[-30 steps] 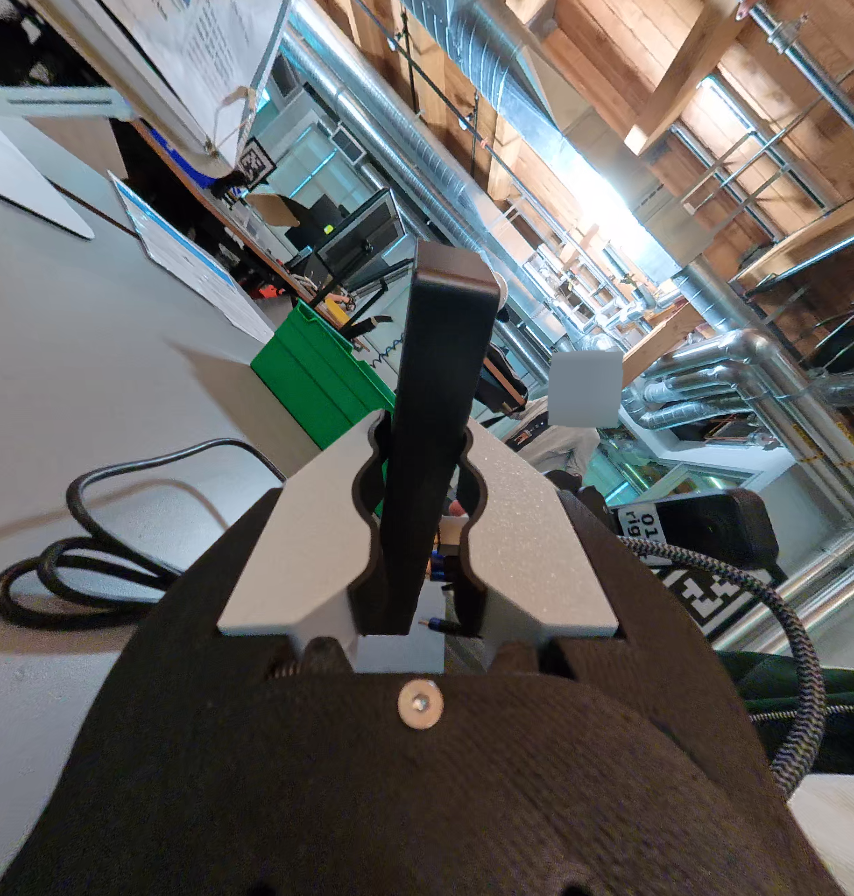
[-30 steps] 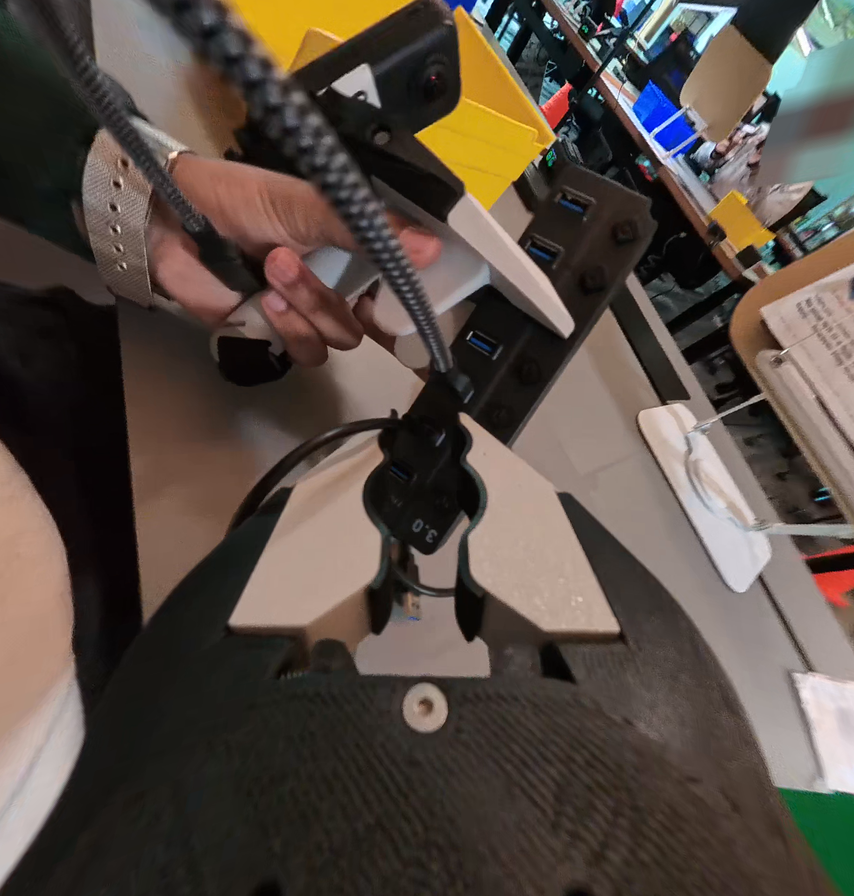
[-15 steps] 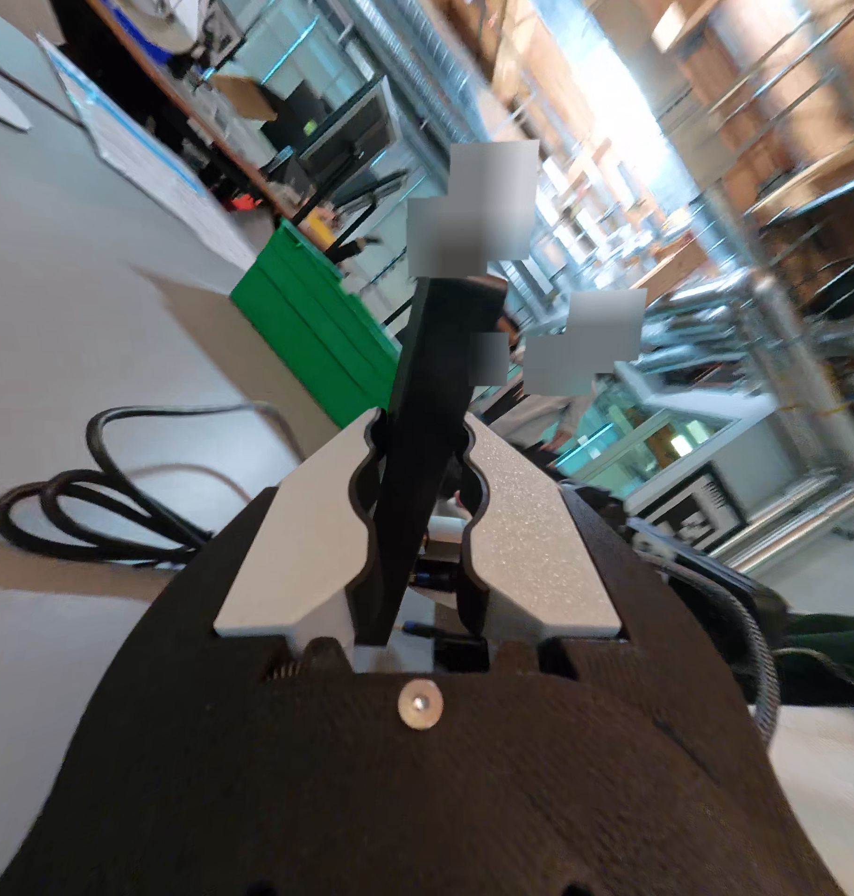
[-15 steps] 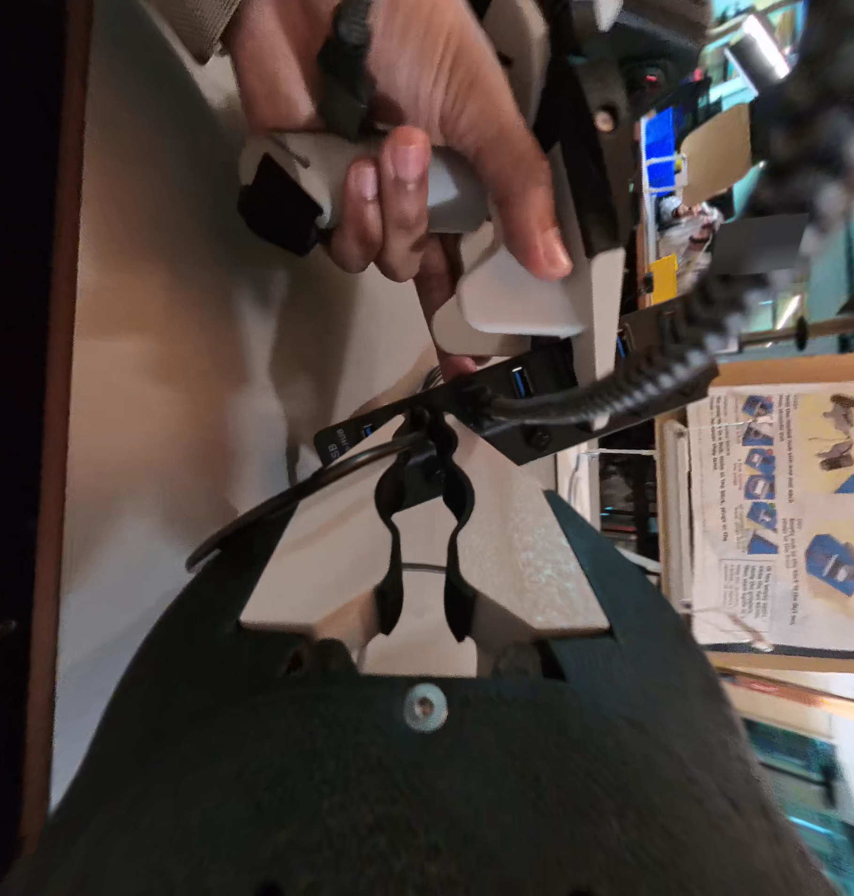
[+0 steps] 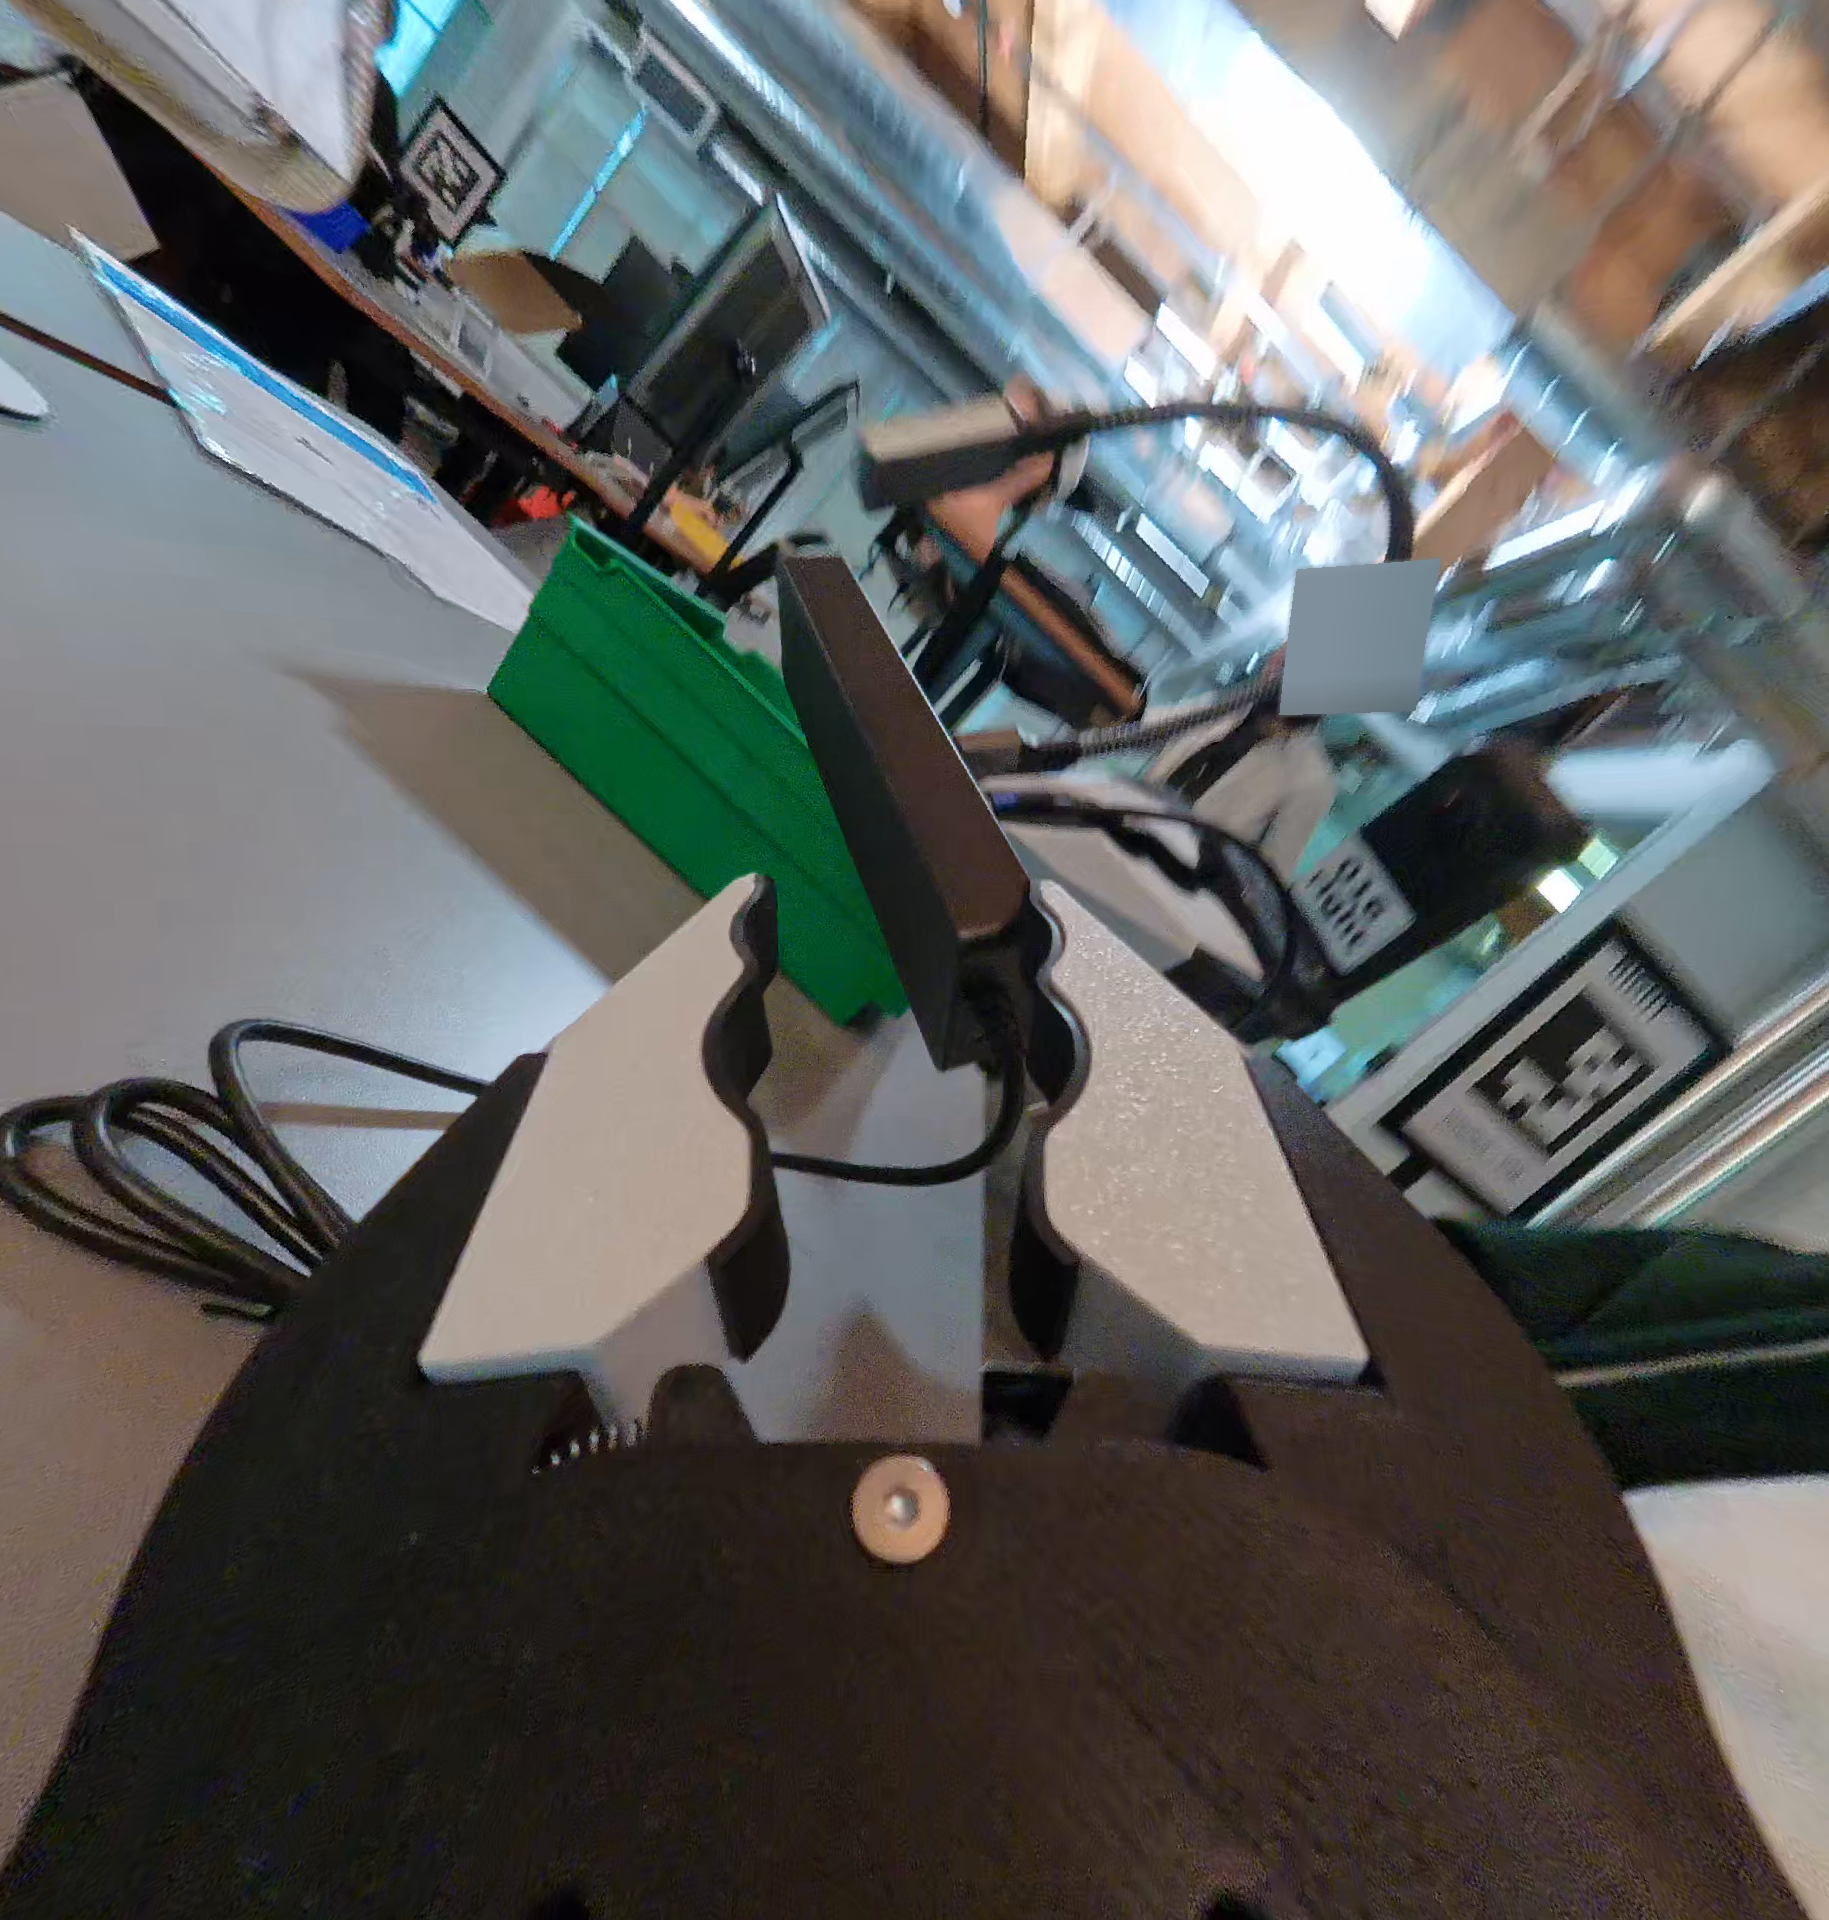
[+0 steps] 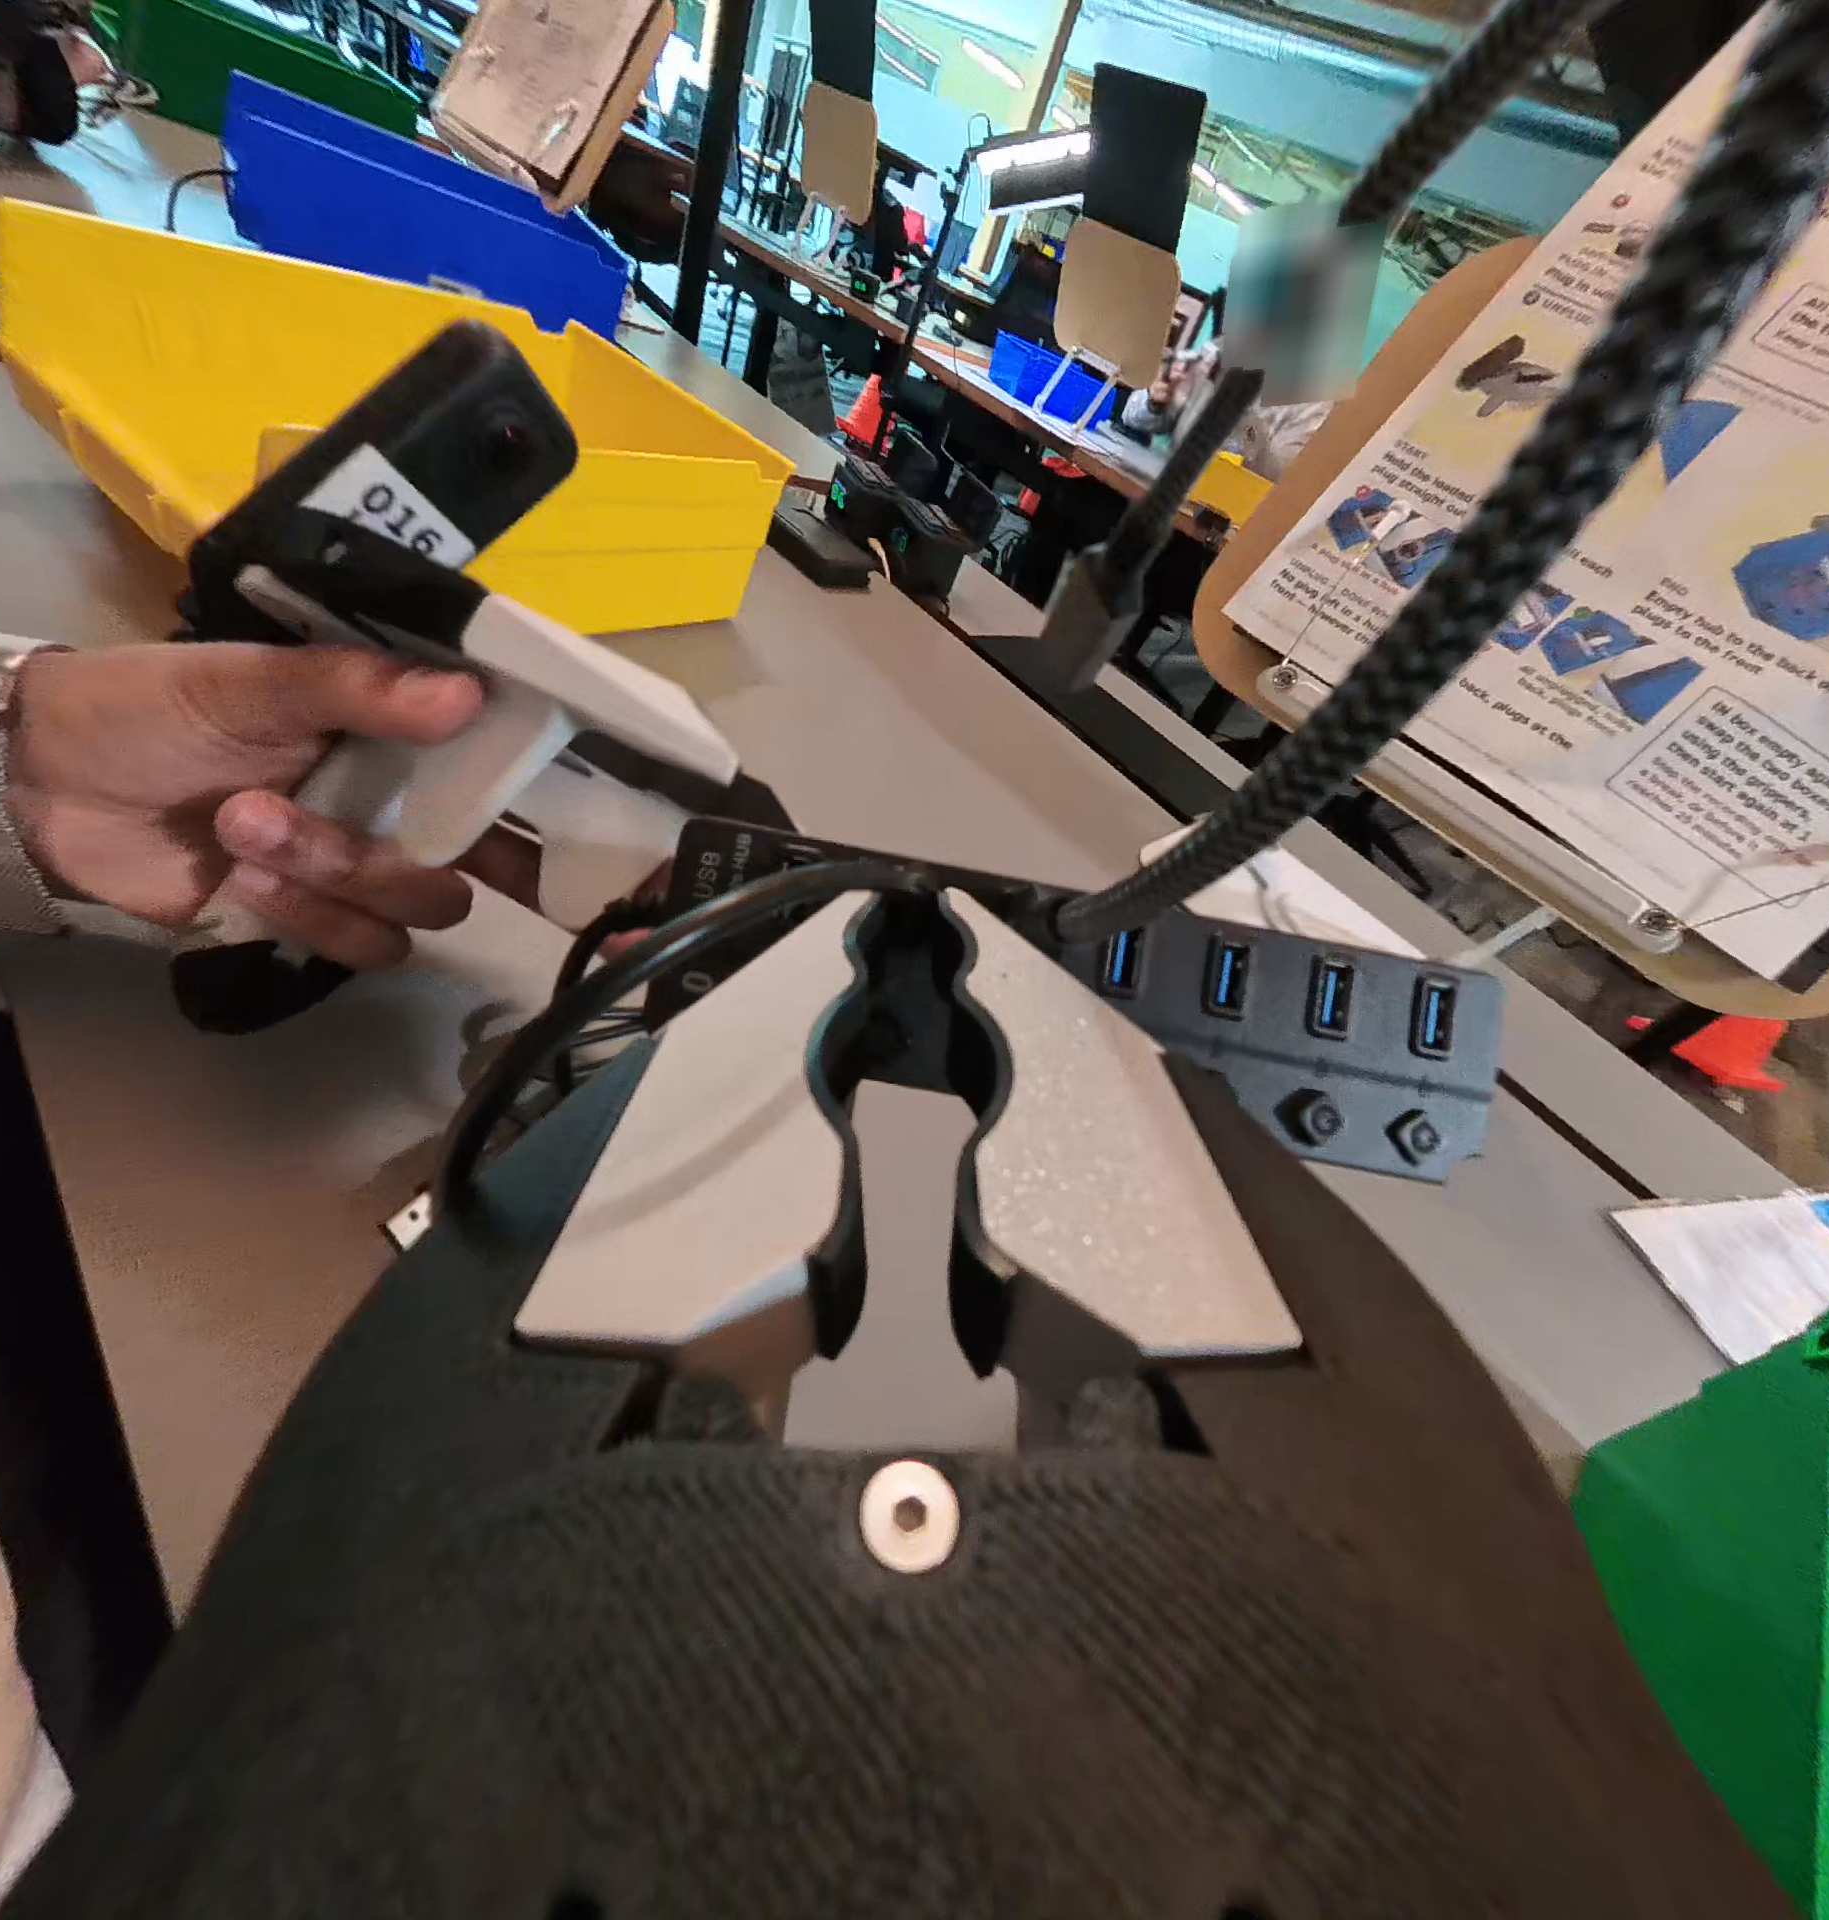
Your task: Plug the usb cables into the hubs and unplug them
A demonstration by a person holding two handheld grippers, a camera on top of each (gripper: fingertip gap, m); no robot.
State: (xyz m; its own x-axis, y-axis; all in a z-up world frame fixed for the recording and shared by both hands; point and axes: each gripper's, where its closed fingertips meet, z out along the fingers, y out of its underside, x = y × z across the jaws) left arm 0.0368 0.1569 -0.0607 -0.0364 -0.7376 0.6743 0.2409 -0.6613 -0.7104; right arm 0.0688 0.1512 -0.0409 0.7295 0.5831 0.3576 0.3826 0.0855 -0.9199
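Daylight from the blurred ceiling fills the upper right of the left wrist view. At centre the left gripper stands released, its two grey fingers spread with a wide gap. A flat black hub rises tilted through that gap and leans against the inner edge of the right-hand finger; nothing presses it from the other side. A thin black cord runs from the hub's lower end across the gap to a coil lying on the grey table at the left edge. A green bin sits on the table behind the fingers. Above the hub a braided cable arcs across the upper middle, ending in a loose grey plug that hangs in the air.

In the right wrist view the right gripper is clenched at centre on the edge of the same black hub, whose row of blue ports faces the camera at centre right. The braided cable enters a port just right of the fingertips and climbs to the upper right corner; its free plug dangles above the table. At the left a hand holds the other gripper's handle, its tips near the hub's left end. A yellow bin stands at upper left, an instruction sheet at the right.
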